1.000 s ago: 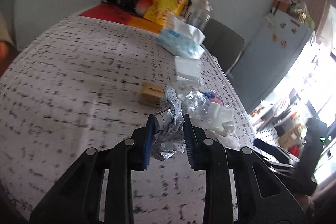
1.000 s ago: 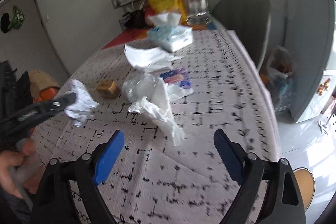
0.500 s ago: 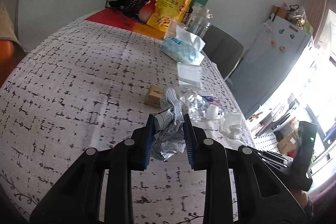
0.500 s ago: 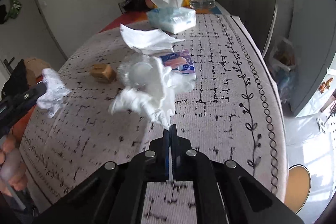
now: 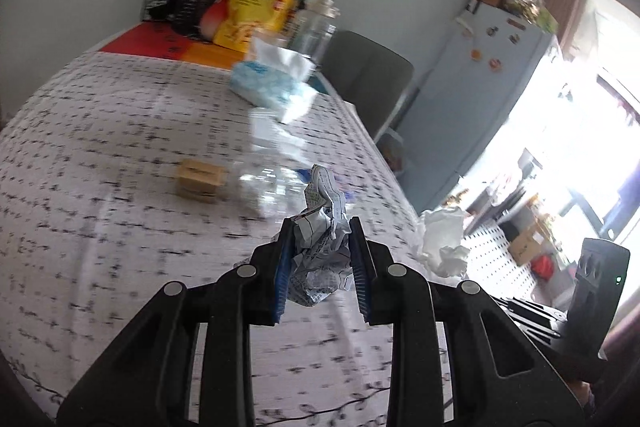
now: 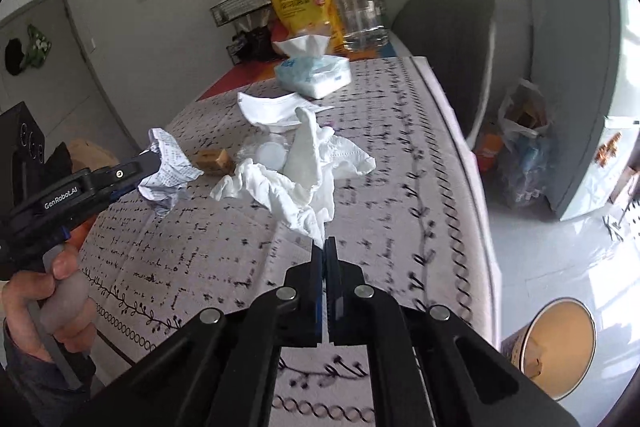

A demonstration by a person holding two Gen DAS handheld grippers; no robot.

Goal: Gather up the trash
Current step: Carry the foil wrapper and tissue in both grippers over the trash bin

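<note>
Left gripper: we see the left gripper (image 5: 322,259) clenched on a crumpled printed paper (image 5: 320,251), its blue pads pressing the wad from both sides, held above the bench (image 5: 100,155).
Same gripper from the right wrist view: the left gripper (image 6: 150,163) sticks in from the left edge with the crumpled printed paper (image 6: 166,173) bunched at its tip, and a hand (image 6: 48,303) is wrapped round its grey handle.
Right gripper: the right gripper (image 6: 325,247) has its jaws fully closed, pinching the lower corner of a white tissue (image 6: 304,171); the rest of the tissue fans out beyond the tips, and we cannot tell if it is clear of the cloth.
Tissue from the left wrist view: the white tissue (image 5: 444,239) shows at the right, by the bench edge.
Left on the bench: a small brown box (image 6: 214,161), a clear plastic wrapper (image 5: 264,187) beside it, a flat white packet (image 6: 276,107), and a blue tissue pack (image 6: 314,73) further back.
Far end: a yellow snack bag (image 6: 302,3) and a clear jar (image 6: 362,15) stand by the wall.
Floor: a round bin (image 6: 560,343) stands at the lower right, beside the bench.
</note>
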